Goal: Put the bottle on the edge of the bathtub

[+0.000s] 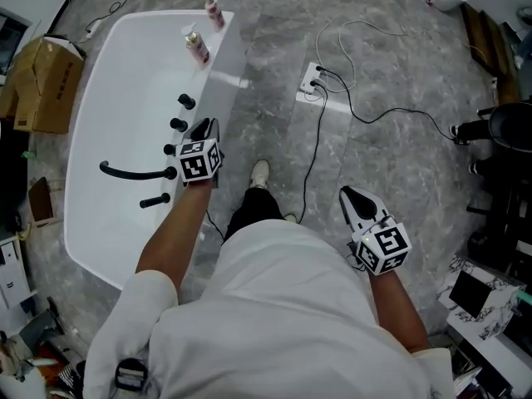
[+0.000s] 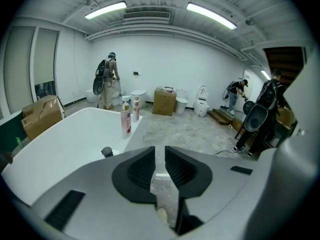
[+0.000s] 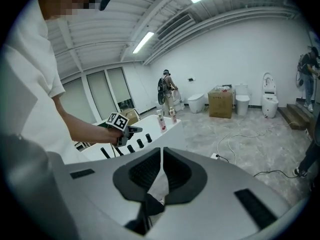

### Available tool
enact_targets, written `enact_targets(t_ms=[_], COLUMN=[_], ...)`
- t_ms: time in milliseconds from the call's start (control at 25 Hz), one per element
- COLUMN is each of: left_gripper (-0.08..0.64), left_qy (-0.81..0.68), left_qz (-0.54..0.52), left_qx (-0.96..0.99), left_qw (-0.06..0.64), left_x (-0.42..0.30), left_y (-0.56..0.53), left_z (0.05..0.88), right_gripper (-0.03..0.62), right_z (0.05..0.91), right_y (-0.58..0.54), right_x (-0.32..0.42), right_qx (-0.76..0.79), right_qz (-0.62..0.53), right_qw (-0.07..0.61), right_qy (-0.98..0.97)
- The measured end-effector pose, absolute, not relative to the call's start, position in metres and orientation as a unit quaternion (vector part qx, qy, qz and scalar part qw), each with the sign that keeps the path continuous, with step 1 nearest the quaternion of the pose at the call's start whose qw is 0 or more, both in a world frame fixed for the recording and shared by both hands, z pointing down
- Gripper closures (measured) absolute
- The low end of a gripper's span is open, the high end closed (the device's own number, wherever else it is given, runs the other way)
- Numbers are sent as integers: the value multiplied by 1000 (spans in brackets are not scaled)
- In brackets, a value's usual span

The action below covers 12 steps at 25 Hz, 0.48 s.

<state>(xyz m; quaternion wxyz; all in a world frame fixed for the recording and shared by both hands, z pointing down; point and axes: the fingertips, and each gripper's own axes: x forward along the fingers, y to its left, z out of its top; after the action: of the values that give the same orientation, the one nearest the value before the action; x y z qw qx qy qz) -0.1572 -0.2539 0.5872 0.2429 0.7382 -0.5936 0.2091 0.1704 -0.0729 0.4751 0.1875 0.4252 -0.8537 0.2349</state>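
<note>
Two pink-and-white bottles, one nearer (image 1: pixel 197 46) and one farther (image 1: pixel 214 11), stand upright on the far rim of the white bathtub (image 1: pixel 226 81). The left gripper view shows the nearer bottle (image 2: pixel 125 119) and the farther one (image 2: pixel 135 109) ahead on the bathtub (image 2: pixel 75 134). My left gripper (image 1: pixel 206 126) hovers over the tub's right rim by the black tap knobs (image 1: pixel 179 124). In its own view the left gripper (image 2: pixel 160 151) is open by a narrow gap and holds nothing. My right gripper (image 1: pixel 349 194) hangs over the floor, and in its own view the right gripper (image 3: pixel 161 151) is shut and empty.
A black spout (image 1: pixel 133 173) reaches over the tub. A power strip with cables (image 1: pixel 314 80) lies on the marble floor. A cardboard box (image 1: pixel 46 86) sits left of the tub. People (image 2: pixel 107 81) work at the back, with toilets and a box (image 2: pixel 164 100).
</note>
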Motion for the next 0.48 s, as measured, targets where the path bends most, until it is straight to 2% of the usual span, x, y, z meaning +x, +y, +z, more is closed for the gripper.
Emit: enact_targets(t_ms=[120,480], left_gripper=[524,541], left_qy=[-565,-401], left_qz=[194,156], left_qx=[766,867], left_qw=[239,252], left_x=[-131,-30], left_y=[-219,-106], left_z=[567,509], right_gripper=[571,581], right_z=[474,461], right_y=[-57,-18], right_x=[169,163], right_qx=[419,406], right_qz=[228,214], right_qw=[178,148], right_qy=[-860,-876])
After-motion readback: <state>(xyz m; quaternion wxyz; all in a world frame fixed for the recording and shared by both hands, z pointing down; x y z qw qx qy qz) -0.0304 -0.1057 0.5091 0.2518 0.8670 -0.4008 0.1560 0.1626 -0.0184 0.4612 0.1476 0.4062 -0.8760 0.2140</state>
